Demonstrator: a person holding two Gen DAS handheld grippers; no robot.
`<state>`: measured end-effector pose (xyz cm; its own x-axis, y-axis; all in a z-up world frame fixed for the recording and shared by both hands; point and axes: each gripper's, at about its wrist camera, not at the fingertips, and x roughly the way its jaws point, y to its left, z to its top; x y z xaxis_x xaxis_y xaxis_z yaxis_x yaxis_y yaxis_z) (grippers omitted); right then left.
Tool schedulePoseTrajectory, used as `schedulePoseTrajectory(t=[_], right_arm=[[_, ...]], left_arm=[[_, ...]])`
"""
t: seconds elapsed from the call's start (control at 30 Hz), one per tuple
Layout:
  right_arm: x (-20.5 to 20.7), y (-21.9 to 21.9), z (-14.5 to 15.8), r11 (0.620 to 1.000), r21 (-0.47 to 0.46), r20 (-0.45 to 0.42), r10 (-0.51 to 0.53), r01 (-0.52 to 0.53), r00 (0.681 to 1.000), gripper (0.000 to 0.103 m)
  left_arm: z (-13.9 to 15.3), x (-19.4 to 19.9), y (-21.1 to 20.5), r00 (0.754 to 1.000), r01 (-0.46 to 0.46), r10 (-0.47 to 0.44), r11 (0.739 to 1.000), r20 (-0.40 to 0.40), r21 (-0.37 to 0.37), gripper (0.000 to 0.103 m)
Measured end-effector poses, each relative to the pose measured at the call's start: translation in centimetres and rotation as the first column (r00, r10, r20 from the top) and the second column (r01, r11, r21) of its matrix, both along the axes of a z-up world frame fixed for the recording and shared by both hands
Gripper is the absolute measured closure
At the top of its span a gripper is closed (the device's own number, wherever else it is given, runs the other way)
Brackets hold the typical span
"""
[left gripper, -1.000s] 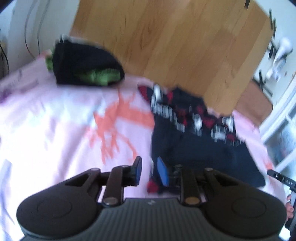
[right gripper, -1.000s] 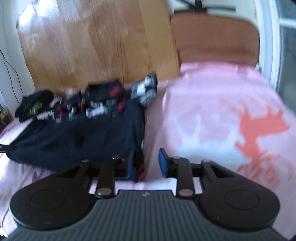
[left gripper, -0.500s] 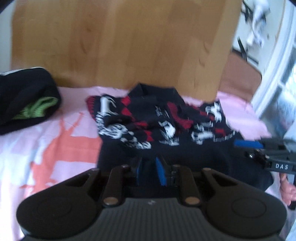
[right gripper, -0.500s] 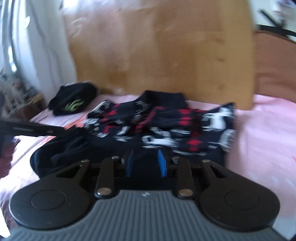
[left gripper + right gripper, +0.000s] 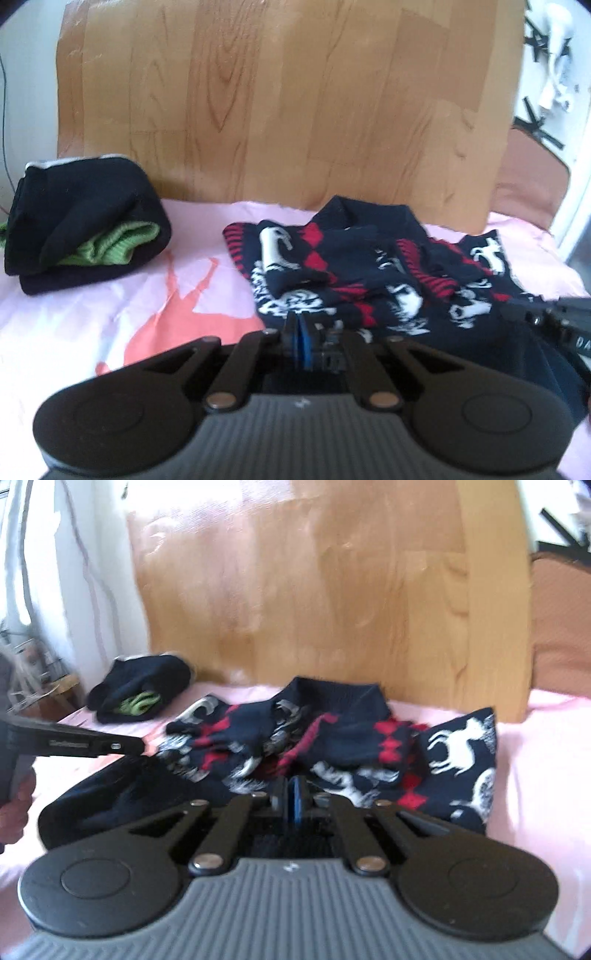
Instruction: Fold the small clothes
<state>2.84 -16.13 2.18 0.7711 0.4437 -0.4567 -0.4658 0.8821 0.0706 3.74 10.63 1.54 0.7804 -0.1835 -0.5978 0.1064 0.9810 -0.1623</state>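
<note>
A navy knitted sweater (image 5: 369, 266) with red diamonds and white animal figures lies crumpled on the pink bedsheet (image 5: 110, 314). Its plain dark hem is nearest to me. My left gripper (image 5: 300, 341) sits at the hem's left part, jaws closing, its blue pads pressed together with dark knit pinched between them. In the right wrist view the same sweater (image 5: 332, 738) fills the middle. My right gripper (image 5: 291, 801) is at the hem's right part, jaws closing on the dark fabric. Each gripper shows in the other's view: left (image 5: 92, 744), right (image 5: 554, 321).
A folded dark garment (image 5: 85, 225) with a green edge lies at the back left of the bed. A wooden headboard (image 5: 277, 103) rises right behind the sweater. A brown cushion (image 5: 561, 627) stands at the back right. A person's hand (image 5: 14, 812) holds the left gripper.
Both grippers swung in from the sweater's sides to its near hem. Their jaws, apart before, have come together on the dark fabric.
</note>
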Motion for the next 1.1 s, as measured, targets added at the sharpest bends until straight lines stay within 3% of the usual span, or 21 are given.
schedulePoseTrajectory(t=[0.1,0.17,0.23,0.3,0.37,0.43,0.47,0.5,0.6,0.63,0.7,0.83,0.9,0.97,1.03,1.1], right_arm=[[1.9,0.2,-1.9,0.999,-0.054,-0.106,-0.013,0.008,0.994,0.095],[1.5,-0.3,-1.7,0.999,-0.032,-0.101,-0.009,0.006,0.995,0.093],[1.1,-0.6,-0.7,1.000,-0.004,-0.085,-0.005,0.005,0.996,0.091],[0.6,-0.3,0.3,0.999,0.031,-0.073,0.031,-0.029,0.997,0.091],[0.2,0.9,0.9,0.994,0.048,-0.070,0.102,-0.099,0.992,0.089],[0.2,2.8,0.8,0.984,0.044,-0.080,0.174,-0.171,0.981,0.078],[0.3,3.8,0.5,0.979,0.037,-0.092,0.203,-0.200,0.975,0.073],[0.4,5.1,0.1,0.974,0.027,-0.109,0.226,-0.224,0.968,0.066],[1.3,8.4,-1.7,0.955,-0.045,-0.171,0.282,-0.294,0.944,0.070],[1.1,9.1,-1.8,0.957,-0.086,-0.119,0.265,-0.276,0.957,0.089],[1.5,10.0,-1.3,0.954,-0.108,-0.110,0.269,-0.281,0.957,0.097],[2.8,9.9,-0.1,0.970,-0.039,-0.069,0.235,-0.238,0.969,0.097],[4.1,10.2,-1.3,0.972,-0.055,-0.127,0.219,-0.227,0.968,0.097],[4.7,9.4,-1.9,0.970,-0.010,-0.166,0.240,-0.245,0.956,0.095],[5.1,8.4,-0.5,0.960,0.004,-0.208,0.274,-0.279,0.939,0.093],[5.5,6.5,1.9,0.962,0.036,-0.136,0.274,-0.272,0.952,0.093]], left_arm=[[-0.3,0.0,0.4,1.000,-0.011,0.011,1.000,-0.018,-0.004,0.099],[-0.1,-0.3,0.8,1.000,-0.005,0.004,1.000,-0.015,-0.010,0.097],[0.4,-1.0,1.3,1.000,0.006,-0.006,1.000,-0.006,-0.012,0.086],[0.9,-1.5,1.4,0.999,0.037,-0.037,0.999,0.023,-0.009,0.067],[1.1,-2.0,1.1,0.998,0.060,-0.060,0.998,0.037,0.014,0.061],[0.8,-2.0,0.4,0.996,0.082,-0.082,0.996,0.015,0.034,0.063],[0.4,-1.9,0.1,0.996,0.088,-0.088,0.995,-0.006,0.050,0.069],[-0.3,-1.7,-0.3,0.995,0.092,-0.090,0.993,-0.032,0.074,0.092],[-1.2,-1.5,-0.3,0.996,0.084,-0.081,0.993,-0.042,0.083,0.092],[-0.9,-1.6,0.1,0.996,0.077,-0.075,0.995,-0.040,0.065,0.093],[-0.2,-1.7,1.0,0.998,0.059,-0.058,0.998,-0.014,0.025,0.093],[-1.0,-0.8,2.0,0.999,0.018,-0.019,1.000,-0.050,-0.015,0.093],[-1.5,-0.7,1.9,0.999,0.000,0.000,1.000,-0.053,-0.006,0.089],[-0.8,-1.0,2.0,0.999,0.007,-0.007,1.000,-0.050,-0.001,0.085],[0.4,-1.8,2.7,1.000,-0.005,0.005,1.000,-0.008,-0.020,0.085],[1.7,-2.2,3.4,0.999,-0.015,0.018,0.997,0.039,-0.072,0.083]])
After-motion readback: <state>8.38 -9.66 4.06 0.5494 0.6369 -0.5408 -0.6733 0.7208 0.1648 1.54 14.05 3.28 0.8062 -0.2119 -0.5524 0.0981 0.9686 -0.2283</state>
